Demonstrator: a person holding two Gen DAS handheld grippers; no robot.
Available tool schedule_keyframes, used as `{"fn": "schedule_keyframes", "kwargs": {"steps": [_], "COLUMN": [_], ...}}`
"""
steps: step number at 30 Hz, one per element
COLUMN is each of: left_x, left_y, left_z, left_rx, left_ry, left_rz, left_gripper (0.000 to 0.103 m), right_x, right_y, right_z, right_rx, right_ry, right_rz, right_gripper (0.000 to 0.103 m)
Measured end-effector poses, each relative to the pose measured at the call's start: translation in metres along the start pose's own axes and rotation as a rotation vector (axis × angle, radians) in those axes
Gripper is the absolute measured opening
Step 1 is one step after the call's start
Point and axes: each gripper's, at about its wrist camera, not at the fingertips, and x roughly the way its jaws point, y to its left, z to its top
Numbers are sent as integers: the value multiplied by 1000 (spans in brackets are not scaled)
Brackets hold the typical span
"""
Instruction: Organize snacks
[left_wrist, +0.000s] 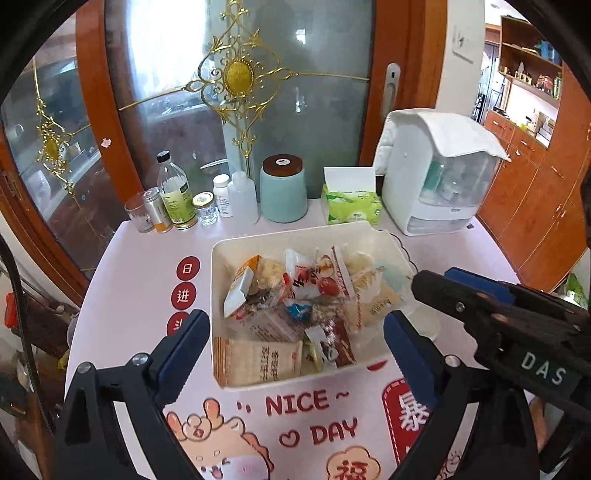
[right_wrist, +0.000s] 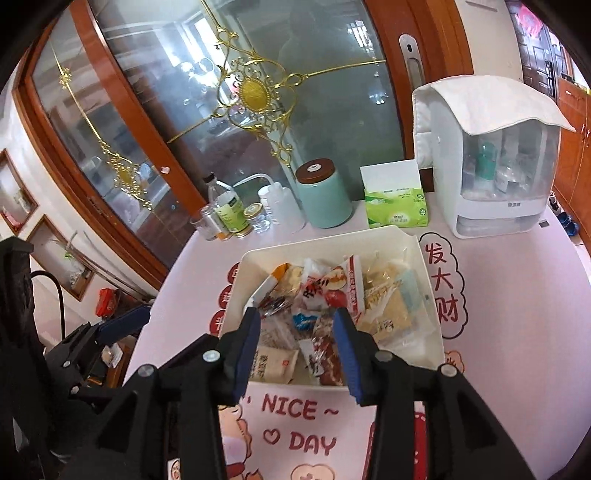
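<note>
A cream plastic bin (left_wrist: 295, 232) (right_wrist: 332, 235) stands in the middle of the pink printed table cover. It holds several wrapped snacks (left_wrist: 295, 291) (right_wrist: 384, 295) in a loose heap. My left gripper (left_wrist: 297, 338) hovers over the bin's near edge, jaws wide open and nothing between them. My right gripper (right_wrist: 297, 326) hangs over the near part of the heap, open about halfway, its pads pressing on no packet. In the left wrist view the right gripper (left_wrist: 432, 282) reaches in from the right above the bin's right rim. One blue-padded finger (right_wrist: 125, 325) of the left gripper shows at the left of the right wrist view.
Along the table's back stand several bottles and jars (left_wrist: 173, 199), a teal canister (left_wrist: 283, 188), a green tissue box (left_wrist: 351, 201) and a white cloth-covered storage box (left_wrist: 439, 177). A glass door with gold ornament rises behind. The table's curved edge drops off at left.
</note>
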Motion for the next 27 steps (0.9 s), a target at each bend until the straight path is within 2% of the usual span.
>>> {"fn": "schedule_keyframes", "kwargs": {"steps": [7, 15, 21, 27], "left_x": [-45, -96, -127, -149], "left_y": [-16, -23, -25, -19], "left_z": [-38, -82, -106, -134], "left_rx": [28, 30, 23, 17], "left_ry": [3, -18, -46, -28], "left_rz": [-10, 25, 22, 10], "left_gripper": [95, 95, 100, 100], "right_x": [-34, -70, -93, -114], "right_y": [11, 23, 22, 25], "right_z": [-24, -67, -93, -124], "right_rx": [-51, -94, -84, -67], "right_ry": [-5, -4, 9, 22], "right_rz": [27, 43, 28, -6], "right_gripper": [42, 42, 42, 42]}}
